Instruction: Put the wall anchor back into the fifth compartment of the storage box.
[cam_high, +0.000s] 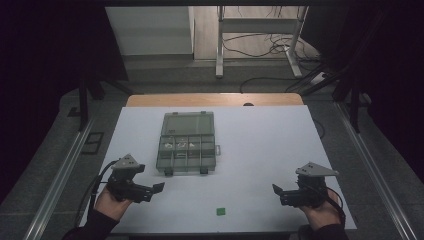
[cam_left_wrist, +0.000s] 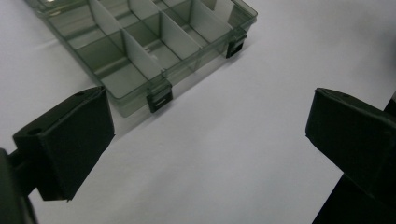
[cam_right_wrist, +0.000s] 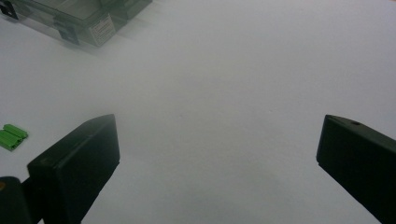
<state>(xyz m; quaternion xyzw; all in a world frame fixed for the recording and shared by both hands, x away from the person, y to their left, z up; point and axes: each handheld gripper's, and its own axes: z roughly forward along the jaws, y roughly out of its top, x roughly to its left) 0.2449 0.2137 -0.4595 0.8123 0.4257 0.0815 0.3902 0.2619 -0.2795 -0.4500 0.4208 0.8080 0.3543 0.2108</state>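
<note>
A translucent grey compartment box (cam_high: 186, 150) lies open at the middle of the white table (cam_high: 260, 150), its lid (cam_high: 189, 123) folded back on the far side. Small pale parts sit in its middle row. A small green block (cam_high: 220, 211) lies near the table's front edge. My left gripper (cam_high: 152, 193) is held at the front left, open and empty, pointing right; in the left gripper view the box (cam_left_wrist: 140, 51) lies just beyond its jaws (cam_left_wrist: 210, 126). My right gripper (cam_high: 280, 196) is at the front right, open and empty. In the right gripper view the green block (cam_right_wrist: 11, 136) is at far left and the box (cam_right_wrist: 79, 16) far off.
A wooden strip (cam_high: 215, 99) borders the table's far edge. Metal rails (cam_high: 65, 165) run along both sides. Beyond the table stand a desk frame (cam_high: 260, 40) and loose cables (cam_high: 260, 47) on the floor. Bare white surface lies between the two grippers.
</note>
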